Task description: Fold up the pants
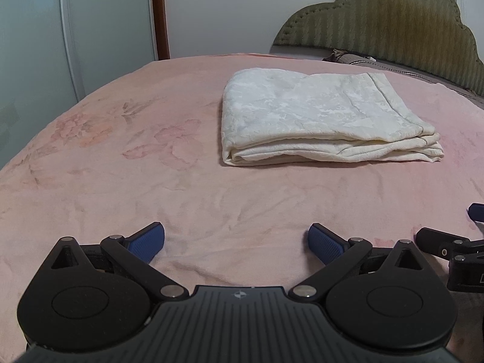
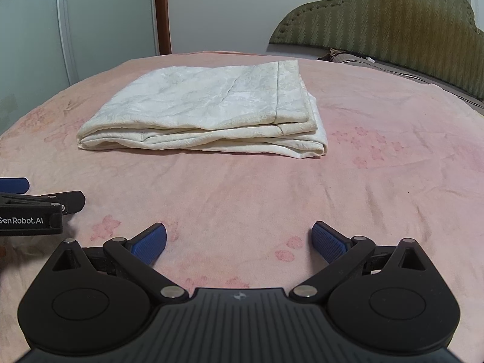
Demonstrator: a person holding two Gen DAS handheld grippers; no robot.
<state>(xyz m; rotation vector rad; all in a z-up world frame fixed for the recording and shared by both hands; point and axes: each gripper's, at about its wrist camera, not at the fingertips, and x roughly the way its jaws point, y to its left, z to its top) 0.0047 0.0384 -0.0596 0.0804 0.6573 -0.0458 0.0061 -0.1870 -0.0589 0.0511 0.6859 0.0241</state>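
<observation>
The cream-white pants (image 1: 320,118) lie folded into a flat rectangular stack on the pink bed cover (image 1: 121,166). They also show in the right wrist view (image 2: 208,112), ahead and slightly left. My left gripper (image 1: 236,242) is open and empty, low over the cover, well short of the pants. My right gripper (image 2: 239,242) is open and empty too, short of the stack. The right gripper shows at the right edge of the left wrist view (image 1: 453,248); the left gripper shows at the left edge of the right wrist view (image 2: 33,208).
A green padded headboard (image 1: 393,27) stands at the back right with a pillow edge (image 1: 357,59) below it. A pale wardrobe door (image 1: 60,30) and a brown door frame (image 1: 160,15) stand behind the bed on the left.
</observation>
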